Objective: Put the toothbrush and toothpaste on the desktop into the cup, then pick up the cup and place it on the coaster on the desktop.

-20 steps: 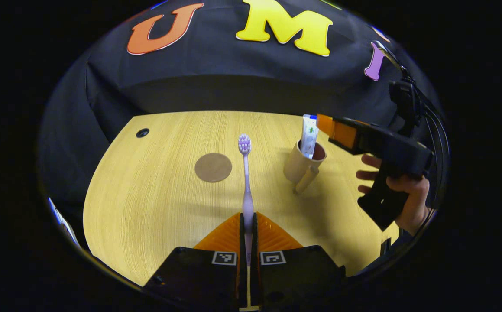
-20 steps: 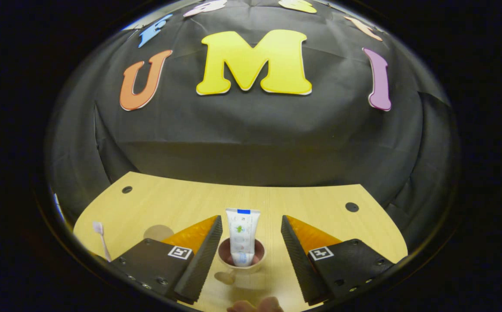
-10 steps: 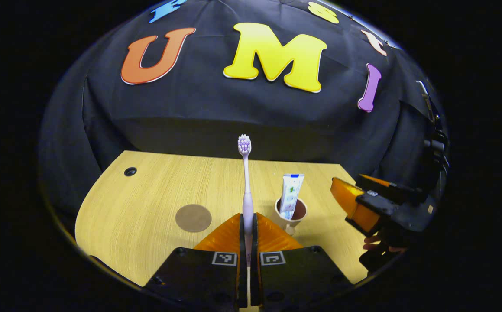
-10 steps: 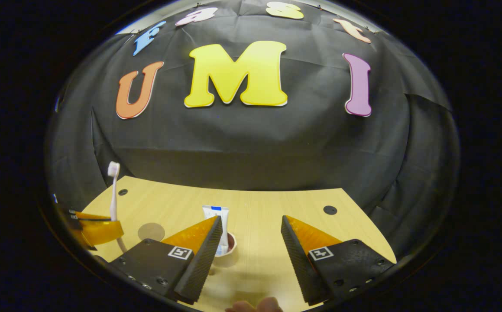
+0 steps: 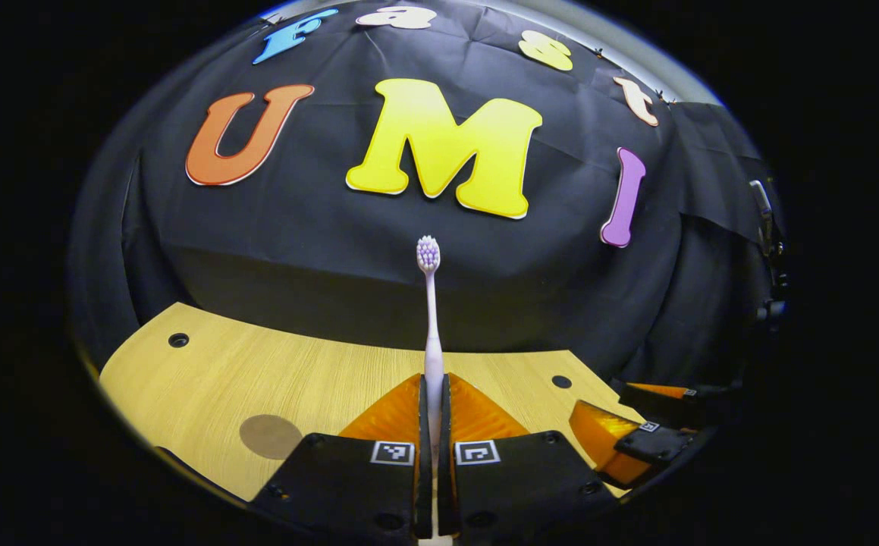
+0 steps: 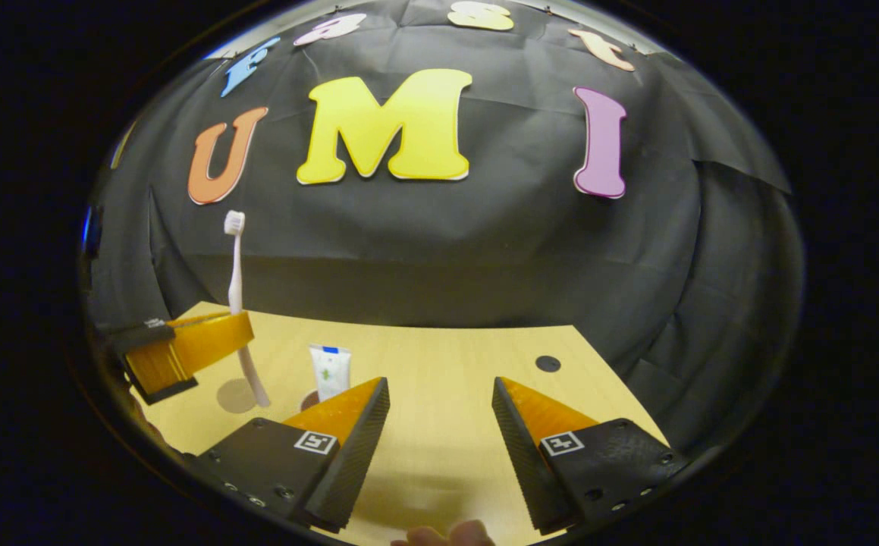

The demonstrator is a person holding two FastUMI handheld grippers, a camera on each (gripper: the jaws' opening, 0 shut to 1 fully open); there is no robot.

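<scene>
Your left gripper was clamped on the toothbrush, held upright above the desktop, while your right gripper hung open and empty. The toothpaste already stood in the cup, so the brush risked catching the tube and tipping the cup.

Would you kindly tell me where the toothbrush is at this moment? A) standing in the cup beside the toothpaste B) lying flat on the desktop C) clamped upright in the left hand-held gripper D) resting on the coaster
C: the left hand-held gripper has both orange fingers closed on the toothbrush handle, bristles pointing up, raised off the desktop.
</scene>
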